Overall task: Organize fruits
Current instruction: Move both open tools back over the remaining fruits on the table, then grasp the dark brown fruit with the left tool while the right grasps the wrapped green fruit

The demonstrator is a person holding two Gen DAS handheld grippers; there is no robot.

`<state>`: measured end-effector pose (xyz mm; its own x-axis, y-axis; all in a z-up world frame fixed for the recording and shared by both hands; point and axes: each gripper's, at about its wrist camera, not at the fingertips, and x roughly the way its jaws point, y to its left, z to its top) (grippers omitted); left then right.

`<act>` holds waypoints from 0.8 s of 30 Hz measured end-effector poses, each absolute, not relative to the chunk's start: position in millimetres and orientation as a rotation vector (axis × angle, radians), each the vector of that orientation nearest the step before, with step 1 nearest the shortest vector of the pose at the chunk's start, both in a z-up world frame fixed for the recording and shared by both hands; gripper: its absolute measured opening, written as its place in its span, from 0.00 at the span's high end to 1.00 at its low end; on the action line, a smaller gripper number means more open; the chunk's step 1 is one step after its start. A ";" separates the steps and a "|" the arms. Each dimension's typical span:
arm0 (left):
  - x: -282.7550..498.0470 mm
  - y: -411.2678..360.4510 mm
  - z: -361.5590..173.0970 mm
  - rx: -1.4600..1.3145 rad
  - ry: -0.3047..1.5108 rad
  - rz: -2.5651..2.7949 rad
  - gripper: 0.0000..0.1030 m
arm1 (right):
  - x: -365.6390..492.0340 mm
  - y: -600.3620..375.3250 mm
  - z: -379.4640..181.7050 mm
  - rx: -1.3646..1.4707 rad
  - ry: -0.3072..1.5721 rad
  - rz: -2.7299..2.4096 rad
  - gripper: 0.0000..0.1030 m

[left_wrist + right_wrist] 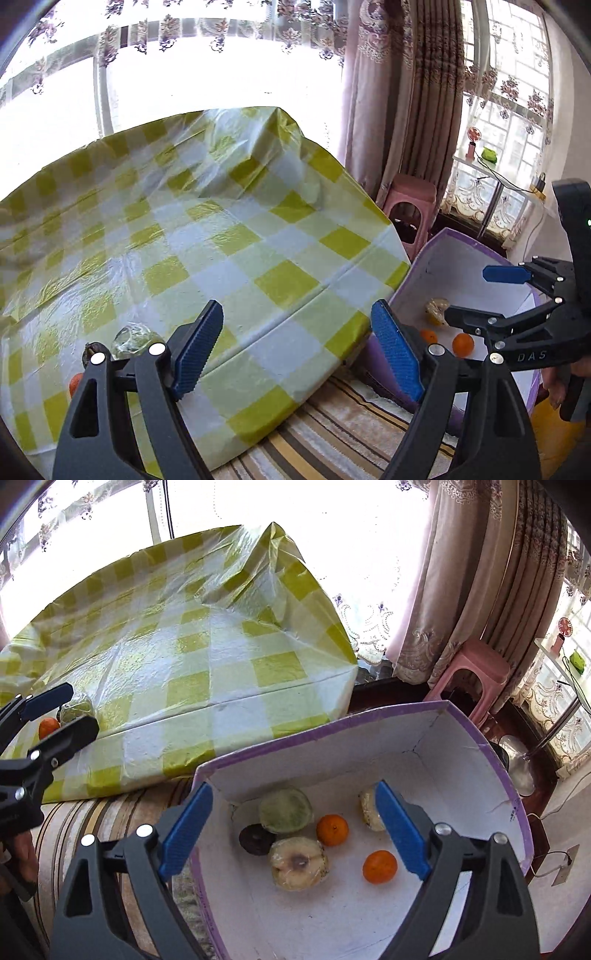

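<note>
Inside the purple-rimmed box [480, 746] lie two oranges [379, 866], a wrapped pale fruit [297, 864], a wrapped green one [284, 810] and a dark one [255, 839]. Above that box the right gripper [291, 832] hangs, jaws open and empty. Beside the box, over the checked tabletop [221, 236], the left gripper [295, 350] is open too, near another orange [75, 382].

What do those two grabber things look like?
Both grippers, left and right, are black plastic frames with silver rivets. Each finger ends in a ribbed blue pad. The right one has pale letters "DAS" and a small green light. A bare hand holds it.
</note>
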<state>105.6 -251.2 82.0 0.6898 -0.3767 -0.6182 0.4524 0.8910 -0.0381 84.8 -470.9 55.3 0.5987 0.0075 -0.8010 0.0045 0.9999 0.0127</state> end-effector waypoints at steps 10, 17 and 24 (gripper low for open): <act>136.8 -139.3 90.1 -0.092 0.684 -0.232 0.25 | 99.1 -385.7 52.6 -0.053 0.928 0.168 0.13; 151.9 -86.2 78.5 -0.182 0.733 -0.128 0.32 | 108.3 -333.1 55.5 -0.074 0.890 0.266 0.13; 168.6 -63.9 59.6 -0.236 0.835 -0.113 0.39 | 119.2 -287.7 52.3 -0.086 0.855 0.340 0.13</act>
